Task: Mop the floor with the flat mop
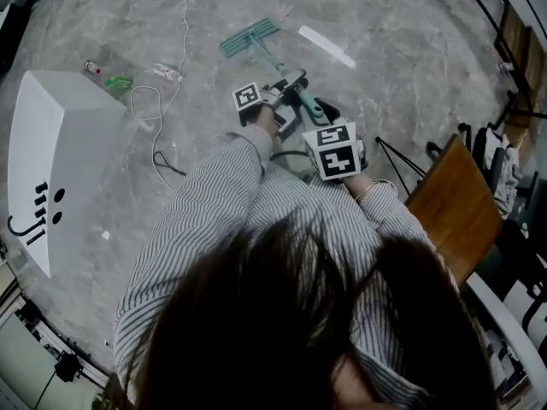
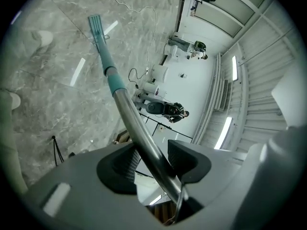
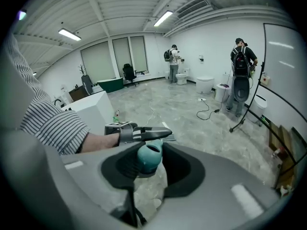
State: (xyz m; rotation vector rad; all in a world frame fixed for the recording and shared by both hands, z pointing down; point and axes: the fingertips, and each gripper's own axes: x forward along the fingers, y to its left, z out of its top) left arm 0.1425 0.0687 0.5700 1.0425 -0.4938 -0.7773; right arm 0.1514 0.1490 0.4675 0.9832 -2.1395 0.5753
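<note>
**Three cameras: one on my head, one riding each of my tongs.**

The head camera looks steeply down past my striped sleeve (image 1: 197, 220) to the floor (image 1: 385, 49), taking in both tongs and the whole flat mop (image 1: 249, 37) from well above. The camera on my left tongs (image 2: 153, 159) sits close behind their jaws and looks along the mop pole (image 2: 127, 109) to the mop head (image 2: 96, 23), with the room rolled sideways beyond. The camera on my right tongs (image 3: 151, 150) looks across the room past the pole's teal end (image 3: 149, 159). All three share the pole. The head and right views share my left tongs and the white box (image 3: 91, 107).
</note>
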